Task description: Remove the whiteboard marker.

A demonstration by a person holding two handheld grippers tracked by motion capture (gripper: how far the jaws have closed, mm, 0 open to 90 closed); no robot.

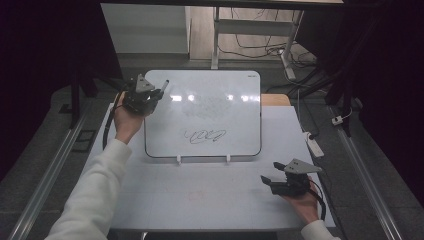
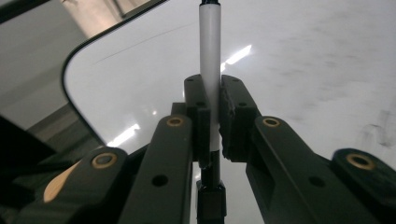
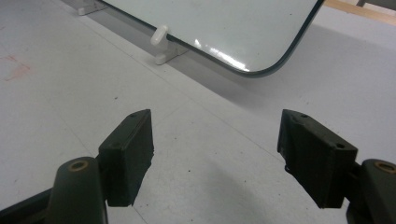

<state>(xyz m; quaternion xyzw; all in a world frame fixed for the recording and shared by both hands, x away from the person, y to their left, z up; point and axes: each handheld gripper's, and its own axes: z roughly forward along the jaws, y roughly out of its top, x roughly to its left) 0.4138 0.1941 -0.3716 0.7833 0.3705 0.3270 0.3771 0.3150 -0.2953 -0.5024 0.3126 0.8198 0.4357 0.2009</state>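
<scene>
A grey table (image 1: 200,195) sits in a dark room. My left gripper (image 2: 212,112) pinches a white marker (image 2: 210,56) over the far left corner of the whiteboard (image 1: 220,95). My right gripper (image 3: 215,158) rests spread at the table's near right.

A dim room surrounds the pale table (image 1: 210,200); grey floor (image 1: 45,150), white desk frame (image 1: 255,30) and loose cables (image 1: 260,50) lie beyond

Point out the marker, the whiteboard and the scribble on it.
marker (image 2: 210,46): left gripper view, on its white barrel above the pads.
whiteboard (image 1: 240,90): high view, on bare surface near its top right.
scribble (image 1: 205,135): high view, on its middle loops.
</scene>
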